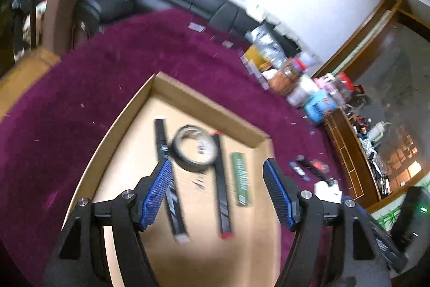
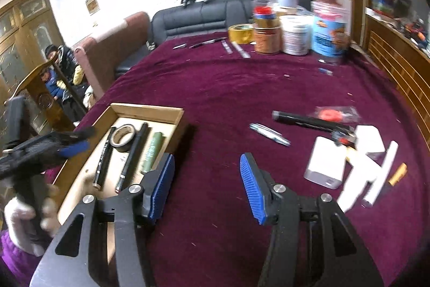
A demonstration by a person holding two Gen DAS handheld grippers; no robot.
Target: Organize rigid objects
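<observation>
A shallow wooden tray (image 1: 204,101) on the maroon cloth holds two black pens (image 1: 223,192), a black tape roll (image 1: 188,166) and a green stick (image 1: 242,179). My left gripper (image 1: 217,166) hangs open above them with nothing between its blue pads. In the right wrist view the tray (image 2: 147,109) lies at the left. My right gripper (image 2: 207,160) stands open and empty over bare cloth by the tray's right wall. To its right lie a black marker (image 2: 309,121), a silver pen (image 2: 268,133) and a white power bank (image 2: 325,163).
Jars and tubs (image 2: 295,31) and a yellow tape roll (image 2: 240,32) crowd the table's far edge. White boxes and sticks (image 2: 381,174) and a bagged red item (image 2: 333,113) lie at the right. A gloved hand (image 2: 18,217) holds the left gripper (image 2: 86,139). A sofa (image 2: 201,12) stands behind.
</observation>
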